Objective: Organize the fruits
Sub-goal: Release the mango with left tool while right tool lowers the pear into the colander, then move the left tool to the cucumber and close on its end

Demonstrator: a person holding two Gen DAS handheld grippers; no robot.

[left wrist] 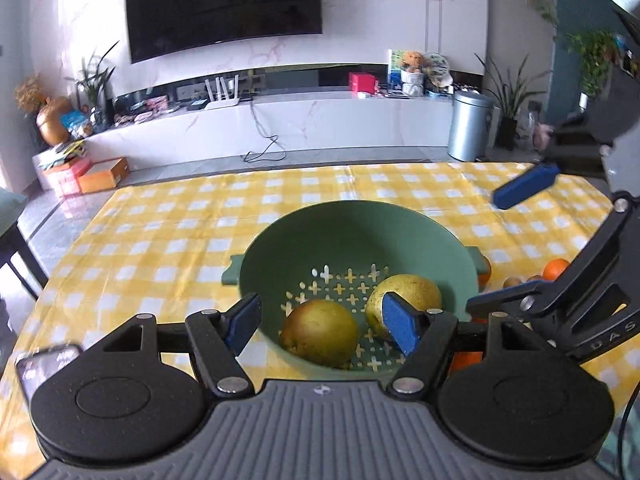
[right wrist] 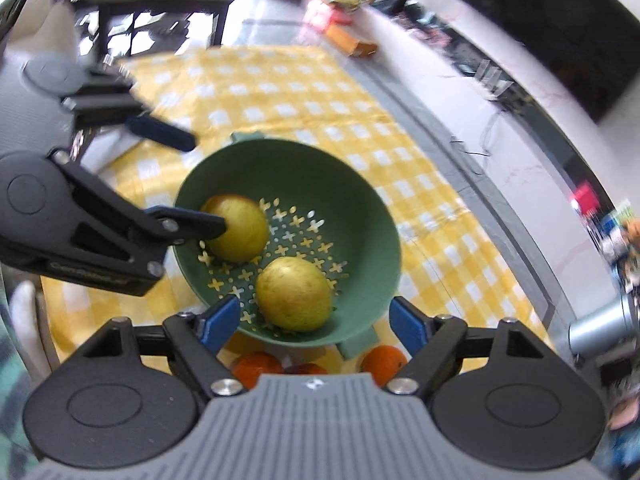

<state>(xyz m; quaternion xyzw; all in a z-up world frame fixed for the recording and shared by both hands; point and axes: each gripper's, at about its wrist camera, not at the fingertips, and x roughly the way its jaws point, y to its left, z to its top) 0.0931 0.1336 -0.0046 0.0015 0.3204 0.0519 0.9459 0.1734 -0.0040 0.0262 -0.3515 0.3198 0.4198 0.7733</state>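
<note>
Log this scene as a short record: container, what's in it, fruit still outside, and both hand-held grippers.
container: green colander on yellow checked tablecloth
inside: two pears, apart
outside: oranges on the cloth beside the colander
left hand-held gripper: open, empty
right hand-held gripper: open, empty

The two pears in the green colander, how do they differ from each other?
In the left wrist view, the left pear looks browner and duller, while the right pear is a brighter yellow-green. The left pear lies nearer the camera; the right pear lies further back, partly hidden behind a blue finger pad. Both are roundish, speckled, unheld, and rest on the perforated bottom of the colander.
</note>
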